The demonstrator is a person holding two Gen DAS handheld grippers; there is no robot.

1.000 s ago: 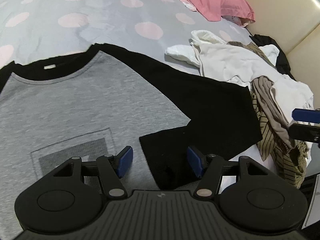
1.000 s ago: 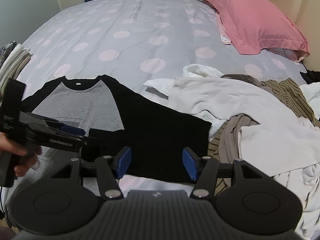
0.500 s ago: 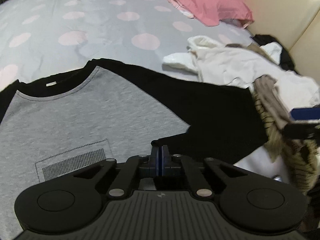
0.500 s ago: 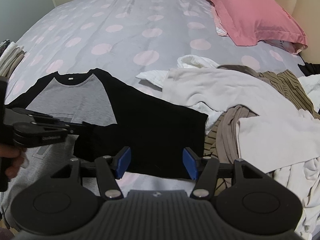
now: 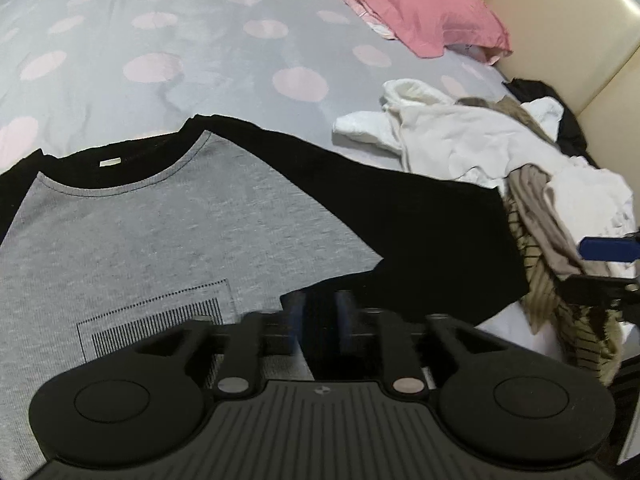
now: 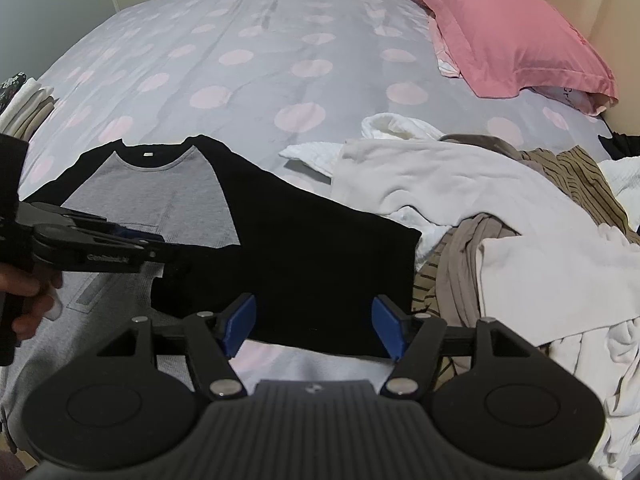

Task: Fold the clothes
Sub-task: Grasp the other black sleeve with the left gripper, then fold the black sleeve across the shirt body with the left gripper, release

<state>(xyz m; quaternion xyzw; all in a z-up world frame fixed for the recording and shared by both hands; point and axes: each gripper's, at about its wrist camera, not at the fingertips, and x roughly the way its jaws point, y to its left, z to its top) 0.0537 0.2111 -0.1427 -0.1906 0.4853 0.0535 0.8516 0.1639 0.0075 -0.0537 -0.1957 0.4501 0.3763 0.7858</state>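
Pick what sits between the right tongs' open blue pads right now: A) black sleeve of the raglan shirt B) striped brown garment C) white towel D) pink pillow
A: in the right wrist view, the open right tongs frame the black sleeve of the grey-and-black shirt, near its lower hem, while the pillow and the laundry pile lie off to the right.

You have a bed with a grey sheet with pink dots. On it lie flat a grey shirt with black sleeves, a pink pillow and a heap of light clothes.
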